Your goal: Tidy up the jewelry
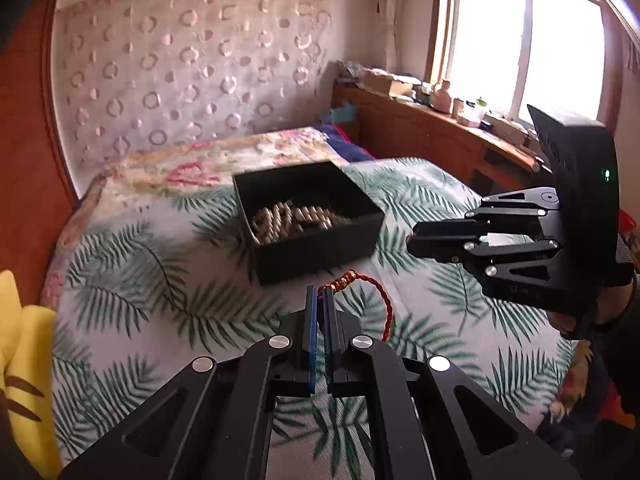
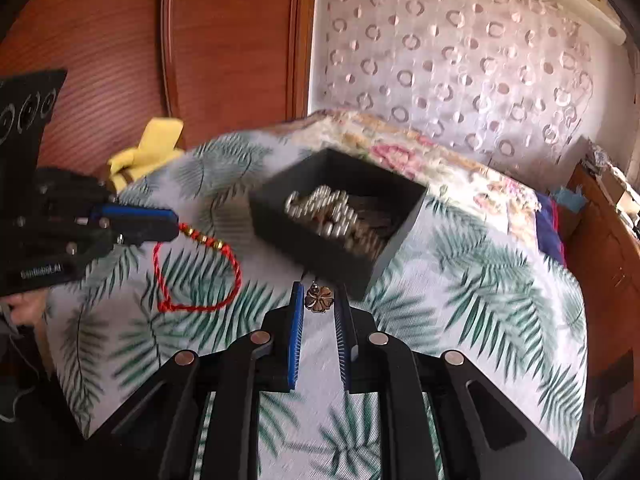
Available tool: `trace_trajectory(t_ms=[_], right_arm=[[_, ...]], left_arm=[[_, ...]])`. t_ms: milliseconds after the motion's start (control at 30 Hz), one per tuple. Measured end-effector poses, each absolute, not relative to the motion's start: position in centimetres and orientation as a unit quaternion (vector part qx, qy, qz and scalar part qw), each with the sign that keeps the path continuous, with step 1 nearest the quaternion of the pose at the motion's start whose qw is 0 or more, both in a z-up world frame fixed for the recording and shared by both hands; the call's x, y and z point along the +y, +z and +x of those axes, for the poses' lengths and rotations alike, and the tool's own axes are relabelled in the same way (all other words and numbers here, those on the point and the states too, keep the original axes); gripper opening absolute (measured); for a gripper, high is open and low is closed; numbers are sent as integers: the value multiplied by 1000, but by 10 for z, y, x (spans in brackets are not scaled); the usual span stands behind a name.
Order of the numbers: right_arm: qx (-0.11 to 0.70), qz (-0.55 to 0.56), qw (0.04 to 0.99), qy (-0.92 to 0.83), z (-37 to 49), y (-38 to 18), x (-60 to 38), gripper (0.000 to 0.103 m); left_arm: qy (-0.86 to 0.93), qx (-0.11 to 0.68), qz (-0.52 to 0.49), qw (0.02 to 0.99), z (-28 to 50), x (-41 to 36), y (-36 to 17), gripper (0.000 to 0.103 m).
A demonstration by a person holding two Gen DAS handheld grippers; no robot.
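A black open box (image 1: pixel 320 248) sits on the leaf-print bed cover and holds a pale bead string (image 1: pixel 296 218); it also shows in the right wrist view (image 2: pixel 320 240). My left gripper (image 1: pixel 320 292) is shut on a red cord bracelet (image 1: pixel 380 292) with gold beads, which hangs in a loop just before the box; the bracelet shows in the right wrist view (image 2: pixel 200 272) too. My right gripper (image 2: pixel 318 292) is shut on a small flower-shaped earring (image 2: pixel 319 299), held near the box's front corner. The right gripper appears in the left wrist view (image 1: pixel 416 240), to the right of the box.
A yellow plush toy (image 2: pixel 148 148) lies at the bed's left edge by the wooden headboard. A floral quilt (image 1: pixel 248 156) lies behind the box. A wooden shelf (image 1: pixel 432 120) with clutter runs under the window at the right.
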State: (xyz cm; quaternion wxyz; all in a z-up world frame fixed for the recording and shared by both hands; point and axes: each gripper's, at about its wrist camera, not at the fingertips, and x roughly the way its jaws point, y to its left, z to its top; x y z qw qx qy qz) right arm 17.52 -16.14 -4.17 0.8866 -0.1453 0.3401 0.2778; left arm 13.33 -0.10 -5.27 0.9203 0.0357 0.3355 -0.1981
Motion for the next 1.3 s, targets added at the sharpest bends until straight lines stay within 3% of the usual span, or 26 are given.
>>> trace_trajectory(t_ms=[833,867,967,1300], right_arm=[[362,-126,889,251,267,-38,-134,18],[364,-126,889,249,268,-38,-135,19],[362,-117,891,247,269,-38,-138,34],[349,-100,899,244,261,-28,-158,35]], left_arm=[[-157,313,40,936,197,5,-26,2],[-157,314,41,935,200,4,-26,2],[-152,316,45,936,211,2,-25,2],[-149,332,30,931,249,-9,-32,2]])
